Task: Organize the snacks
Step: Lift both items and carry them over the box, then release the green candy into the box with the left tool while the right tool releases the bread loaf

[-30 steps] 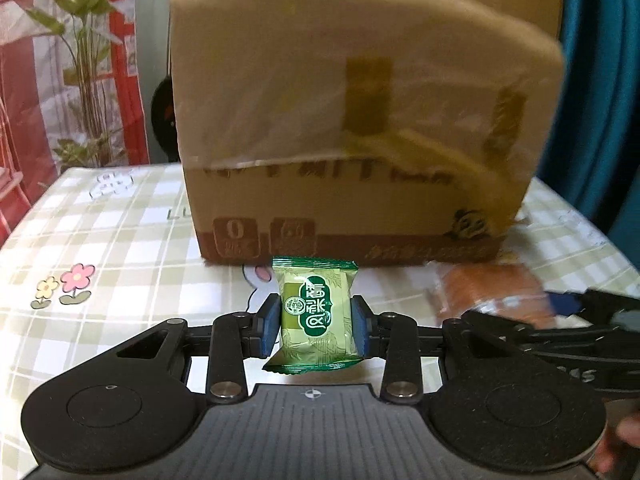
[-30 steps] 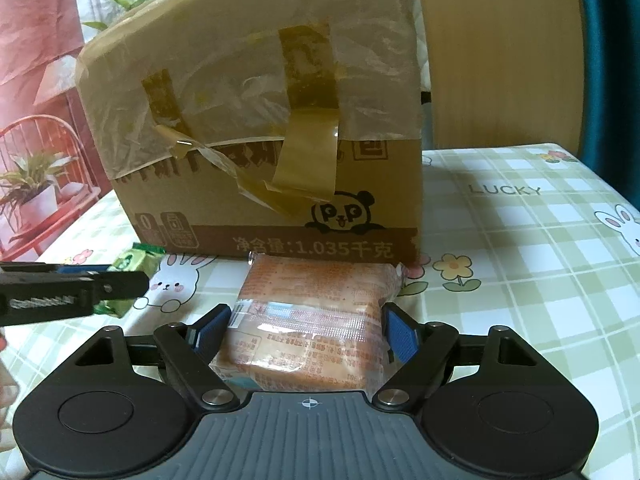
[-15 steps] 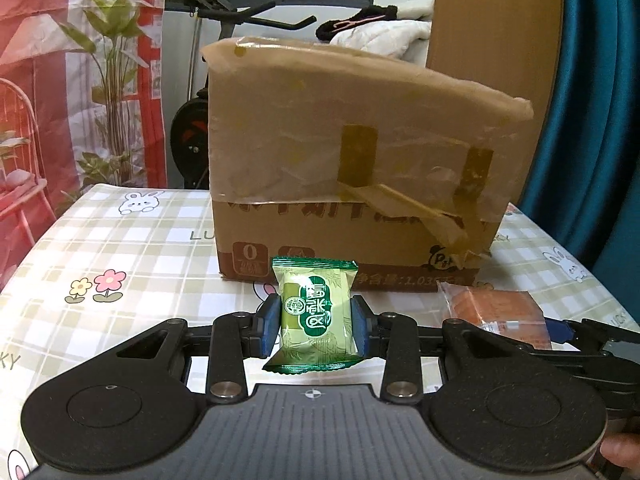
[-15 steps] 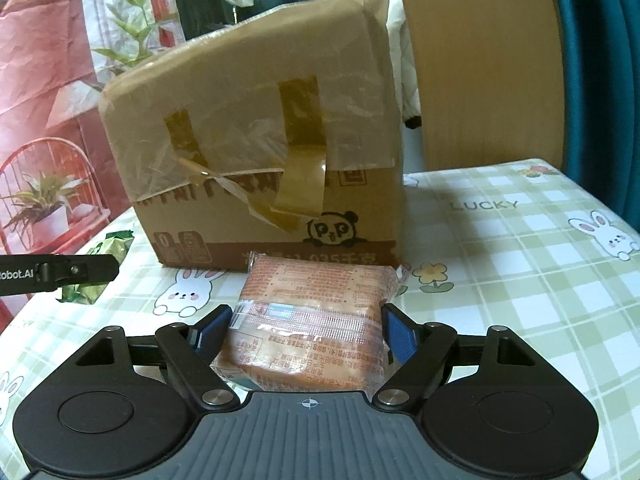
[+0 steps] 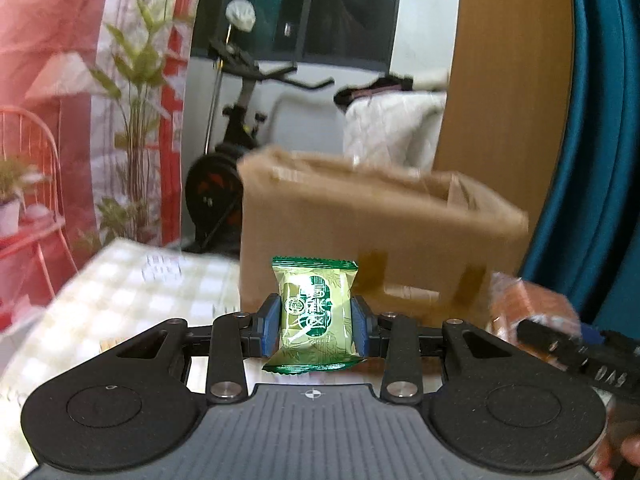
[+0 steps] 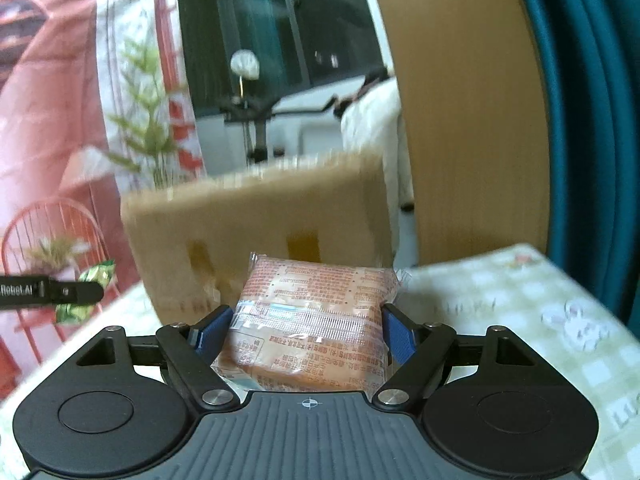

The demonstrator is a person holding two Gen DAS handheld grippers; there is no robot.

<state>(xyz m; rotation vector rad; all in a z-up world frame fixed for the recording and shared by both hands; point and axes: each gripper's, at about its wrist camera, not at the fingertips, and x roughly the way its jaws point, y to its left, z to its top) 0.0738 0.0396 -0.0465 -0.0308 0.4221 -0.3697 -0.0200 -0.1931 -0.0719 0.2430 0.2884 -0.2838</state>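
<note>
My left gripper [image 5: 315, 330] is shut on a small green snack packet [image 5: 314, 312], held upright above the table. My right gripper [image 6: 308, 338] is shut on an orange wrapped snack pack [image 6: 316, 320]. A taped cardboard box [image 5: 372, 236] stands on the checked tablecloth ahead; its open top edge shows from above. The box also shows in the right wrist view [image 6: 260, 224]. The orange pack appears at the right in the left wrist view [image 5: 528, 308]. The green packet appears at the left in the right wrist view [image 6: 86, 292].
The checked tablecloth [image 6: 520, 304] with rabbit prints covers the table. A wooden panel [image 5: 504, 80] and a teal curtain [image 5: 600, 120] stand behind the box. An exercise bike [image 5: 236, 128] and a red chair [image 5: 24, 184] are beyond the table.
Both grippers have risen with their snacks. The box now sits lower in both views and its top edge shows. Both views are blurred by the motion.
</note>
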